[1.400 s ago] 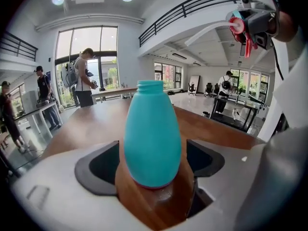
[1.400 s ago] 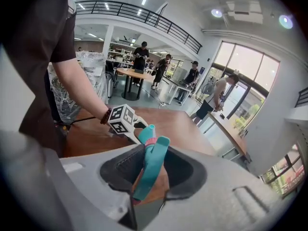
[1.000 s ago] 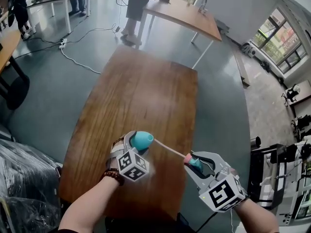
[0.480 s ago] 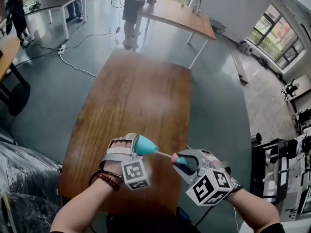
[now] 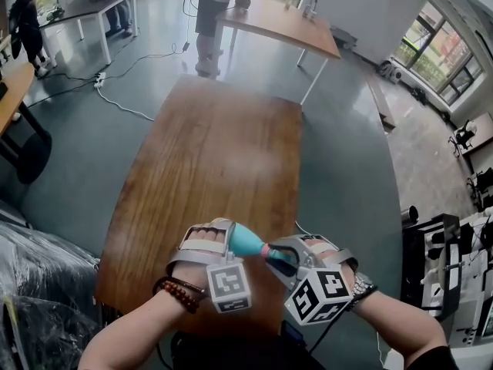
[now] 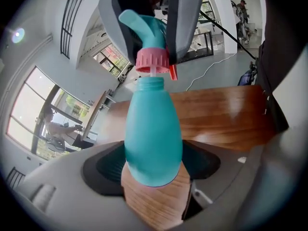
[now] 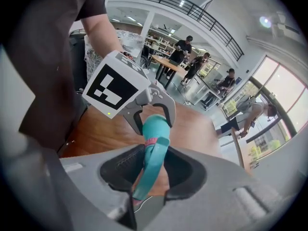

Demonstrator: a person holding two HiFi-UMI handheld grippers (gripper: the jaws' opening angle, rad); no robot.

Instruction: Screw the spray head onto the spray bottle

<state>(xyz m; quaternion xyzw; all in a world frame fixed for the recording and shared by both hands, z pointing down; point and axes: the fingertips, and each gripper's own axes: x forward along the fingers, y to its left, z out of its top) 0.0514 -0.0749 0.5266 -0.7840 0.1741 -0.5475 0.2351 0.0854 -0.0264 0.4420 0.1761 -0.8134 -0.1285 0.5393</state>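
Head view: both claws meet low over the near end of the wooden tabletop [image 5: 216, 153]. The left claw [image 5: 229, 241] is clamped on the base of the teal bottle [image 5: 246, 243]. The bottle lies almost level, its neck towards the right claw [image 5: 279, 254]. That claw grips the spray head [image 5: 283, 257] right at the neck.

Left gripper view: the left claw [image 6: 154, 172] stands fairly wide, its jaws pressed on the bottle's [image 6: 153, 129] rounded bottom. Above, the spray head [image 6: 144, 30] sits in the right claw's jaws. Its pink collar [image 6: 152, 60] is just off the open neck, and a thin tube runs down into it.

Right gripper view: the right claw [image 7: 150, 177] is about half closed on the spray head [image 7: 153, 160], seen edge-on. The bottle [image 7: 155, 129] lies just beyond, held in the left claw [image 7: 154, 114].
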